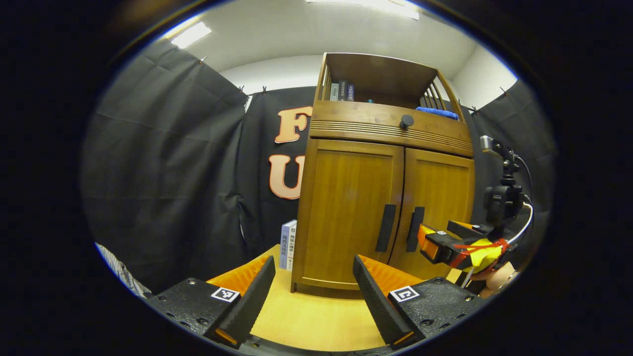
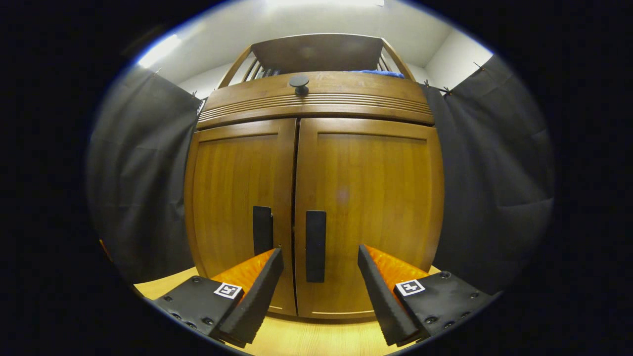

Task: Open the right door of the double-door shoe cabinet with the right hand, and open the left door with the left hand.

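Observation:
A brown wooden shoe cabinet (image 1: 356, 198) stands on a light wood surface with both doors closed. In the right gripper view, the right door (image 2: 371, 207) and its black handle (image 2: 315, 245) sit straight ahead; my right gripper (image 2: 320, 257) is open, its fingers either side of that handle but short of it. The left door (image 2: 232, 198) carries its own black handle (image 2: 262, 230). In the left gripper view, my left gripper (image 1: 314, 264) is open and some way back from the left door handle (image 1: 385, 228). The right gripper (image 1: 430, 242) shows there close to the right handle (image 1: 415, 229).
A drawer with a round black knob (image 1: 406, 120) runs above the doors, and an open shelf on top holds books (image 1: 342, 91) and a blue cloth (image 1: 437, 112). More books (image 1: 288, 244) lean against the cabinet's left side. Black cloth walls surround the booth.

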